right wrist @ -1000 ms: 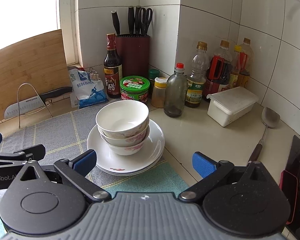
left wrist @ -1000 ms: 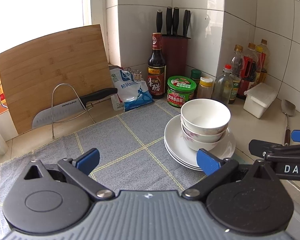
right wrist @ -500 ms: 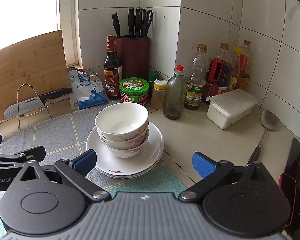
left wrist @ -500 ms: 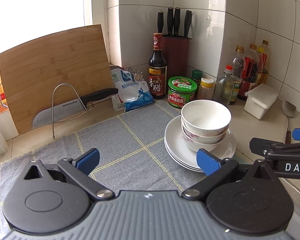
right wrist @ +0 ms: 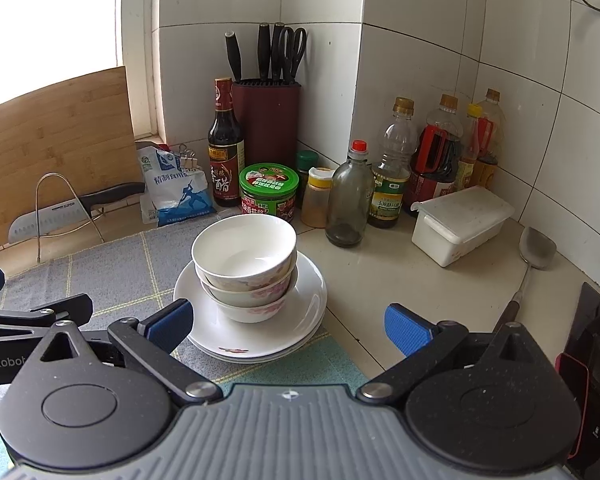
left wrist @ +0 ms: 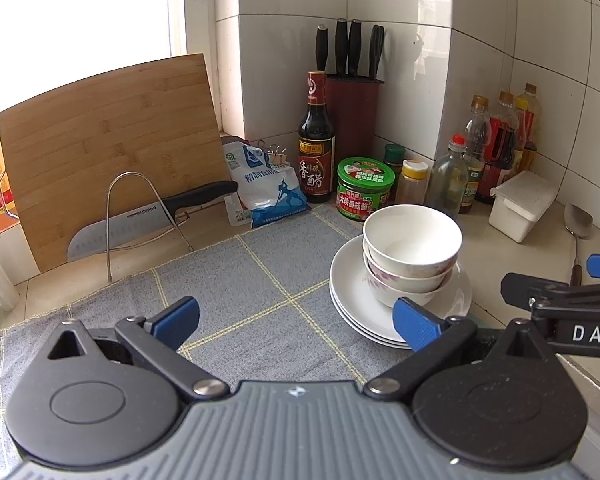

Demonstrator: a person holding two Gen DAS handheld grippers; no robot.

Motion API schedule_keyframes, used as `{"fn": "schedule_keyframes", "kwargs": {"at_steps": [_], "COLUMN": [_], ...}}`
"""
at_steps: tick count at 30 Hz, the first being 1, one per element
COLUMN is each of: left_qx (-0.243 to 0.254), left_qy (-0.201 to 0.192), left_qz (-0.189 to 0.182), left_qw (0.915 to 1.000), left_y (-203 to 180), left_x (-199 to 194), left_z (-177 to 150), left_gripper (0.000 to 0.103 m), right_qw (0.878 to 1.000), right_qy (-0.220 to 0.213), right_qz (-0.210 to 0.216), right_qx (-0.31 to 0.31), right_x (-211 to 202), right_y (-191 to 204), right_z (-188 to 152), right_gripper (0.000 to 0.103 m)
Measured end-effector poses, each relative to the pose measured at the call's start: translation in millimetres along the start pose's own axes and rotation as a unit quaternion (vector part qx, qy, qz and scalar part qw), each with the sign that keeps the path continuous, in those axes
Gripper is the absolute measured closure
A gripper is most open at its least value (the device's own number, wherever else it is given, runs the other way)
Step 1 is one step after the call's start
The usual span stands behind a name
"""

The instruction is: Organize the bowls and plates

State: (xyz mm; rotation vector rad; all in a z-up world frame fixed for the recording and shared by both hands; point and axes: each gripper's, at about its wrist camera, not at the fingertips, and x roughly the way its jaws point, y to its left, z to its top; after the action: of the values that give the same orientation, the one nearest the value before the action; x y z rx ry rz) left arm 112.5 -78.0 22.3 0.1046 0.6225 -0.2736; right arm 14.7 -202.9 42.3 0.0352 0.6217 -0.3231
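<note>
Three nested bowls [right wrist: 244, 258] sit on a stack of plates [right wrist: 308, 300] at the grey mat's [left wrist: 236, 280] right edge on the tabletop [right wrist: 380, 280] — near the green jar [right wrist: 269, 190]. Left gripper [left wrist: 296, 320] and right gripper [right wrist: 286, 322] hover just short of the stack, jaws spread wide and empty.

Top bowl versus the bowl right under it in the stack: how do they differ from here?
The top bowl shows its whole plain white inside and rim; the second bowl shows only a band of outer wall. The second bowl's wall carries clear pink flowers; the top bowl's shows only faint marks near its rim. The top bowl sits nested and tipped slightly left; the second bowl looks more level. Both are white, empty as far as can be seen, and stacked on the plates.
</note>
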Motion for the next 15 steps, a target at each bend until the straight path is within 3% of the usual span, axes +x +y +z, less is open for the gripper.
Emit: {"fn": "schedule_keyframes", "kwargs": {"at_steps": [15], "left_qx": [-0.002], "left_qy": [-0.001], "left_qz": [0.003], "left_qw": [1.0000], "left_y": [1.5], "left_x": [0.1], "left_z": [-0.3], "left_gripper": [0.001], "right_qw": [1.000], "right_qy": [-0.002], "right_qz": [0.004], "right_qx": [-0.003], "right_x": [-0.1], "right_y": [1.9], "right_z": [0.4], "right_gripper": [0.000]}}
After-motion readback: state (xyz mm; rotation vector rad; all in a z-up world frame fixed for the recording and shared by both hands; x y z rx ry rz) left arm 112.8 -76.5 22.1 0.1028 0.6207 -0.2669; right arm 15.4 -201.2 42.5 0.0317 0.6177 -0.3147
